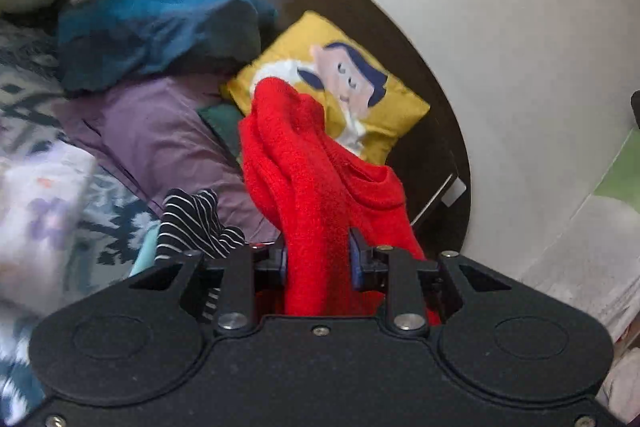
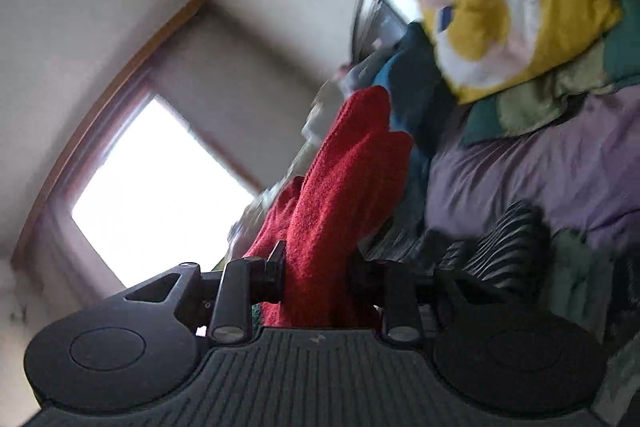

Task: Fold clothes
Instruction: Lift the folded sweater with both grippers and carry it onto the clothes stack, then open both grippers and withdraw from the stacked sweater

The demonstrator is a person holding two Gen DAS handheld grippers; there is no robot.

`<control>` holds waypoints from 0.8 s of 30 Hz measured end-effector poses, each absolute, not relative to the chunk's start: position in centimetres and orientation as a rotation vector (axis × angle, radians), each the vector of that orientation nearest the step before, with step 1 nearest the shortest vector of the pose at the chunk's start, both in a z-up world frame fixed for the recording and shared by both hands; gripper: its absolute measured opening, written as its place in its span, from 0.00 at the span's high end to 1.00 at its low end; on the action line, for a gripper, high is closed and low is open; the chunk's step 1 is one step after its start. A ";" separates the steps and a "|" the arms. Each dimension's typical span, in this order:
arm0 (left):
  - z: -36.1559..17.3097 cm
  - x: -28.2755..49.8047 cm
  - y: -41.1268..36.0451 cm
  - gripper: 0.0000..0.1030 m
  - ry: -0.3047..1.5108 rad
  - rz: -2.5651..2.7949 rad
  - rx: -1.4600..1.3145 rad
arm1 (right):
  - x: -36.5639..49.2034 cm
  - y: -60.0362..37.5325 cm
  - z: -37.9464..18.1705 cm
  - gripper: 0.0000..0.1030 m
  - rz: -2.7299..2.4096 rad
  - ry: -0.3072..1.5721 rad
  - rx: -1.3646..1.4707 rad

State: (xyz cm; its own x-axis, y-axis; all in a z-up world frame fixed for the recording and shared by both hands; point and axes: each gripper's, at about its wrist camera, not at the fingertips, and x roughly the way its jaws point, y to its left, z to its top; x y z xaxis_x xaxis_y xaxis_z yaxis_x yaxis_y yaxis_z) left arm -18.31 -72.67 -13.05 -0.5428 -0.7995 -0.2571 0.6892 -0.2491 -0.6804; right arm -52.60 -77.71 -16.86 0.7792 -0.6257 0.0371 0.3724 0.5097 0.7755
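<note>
Red fleecy garment (image 1: pixel 316 187) fills the lower centre of the left wrist view, bunched thick between the blue-padded fingers (image 1: pixel 357 263) of the left gripper (image 1: pixel 319 263). The jaws are closed down onto the cloth, kept partly apart by its bulk. In the right wrist view the same red garment (image 2: pixel 340 195) rises from the bottom centre, and the right gripper (image 2: pixel 316 273) has its jaws pinched on another thick fold of it.

Just behind the left gripper, at lower left, lies a black-and-white striped piece of clothing (image 1: pixel 192 223). Further back a mauve bedsheet (image 1: pixel 160 131) spreads across the middle of the frame. Beyond that a yellow cushion printed with a cartoon figure (image 1: pixel 332 83) leans against a dark curved headboard (image 1: pixel 436 155), with a teal blanket (image 1: pixel 152 27) heaped at upper left.

The step in hand looks like lifting the garment clear of the pile with both tools. Next it probably wants drawing apart and spreading flat on the sheet before any fold; which parts are gripped cannot be told.
</note>
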 end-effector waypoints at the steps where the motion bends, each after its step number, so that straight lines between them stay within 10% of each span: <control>1: -14.5 -18.2 -73.7 0.76 0.979 -1.912 -0.138 | -52.5 -78.4 -18.4 0.71 -0.639 -0.311 0.879; 12: -20.7 -17.0 -75.8 0.63 1.125 -1.820 -0.098 | -51.2 -81.4 -25.9 0.71 -0.718 -0.203 0.987; 18: -17.1 -18.1 -72.2 0.38 0.921 -1.665 -0.051 | -52.2 -77.1 -21.0 0.34 -0.843 -0.021 0.752; 24: -13.0 -23.2 -67.0 0.38 0.689 -1.601 0.055 | -53.2 -74.0 -17.4 0.32 -0.849 0.110 0.614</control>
